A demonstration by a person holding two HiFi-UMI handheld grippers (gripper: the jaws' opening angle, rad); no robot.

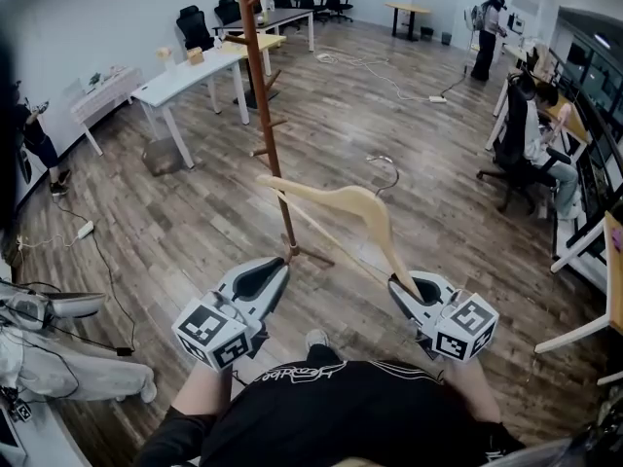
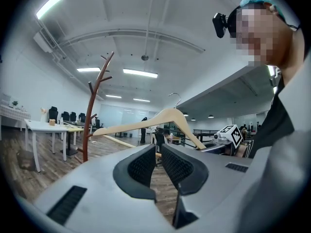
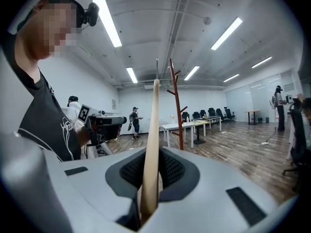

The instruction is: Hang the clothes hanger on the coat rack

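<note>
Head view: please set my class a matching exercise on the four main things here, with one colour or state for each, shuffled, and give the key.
Column one:
1. clothes hanger
2. coat rack
3. left gripper
4. right gripper

Column two:
A. brown, standing upright
B. nothing between its fingers
C. pale wood, not yet hung up
D. fingers closed on one end of a wooden arm

Pairs: 1-C, 2-A, 3-B, 4-D

floor (image 1: 419, 154): wood planks | walls (image 1: 107, 17): white | desks (image 1: 190, 74) — white (black chairs (image 1: 195, 27)) | ceiling (image 3: 160, 13): strip lights (image 3: 108, 21)
</note>
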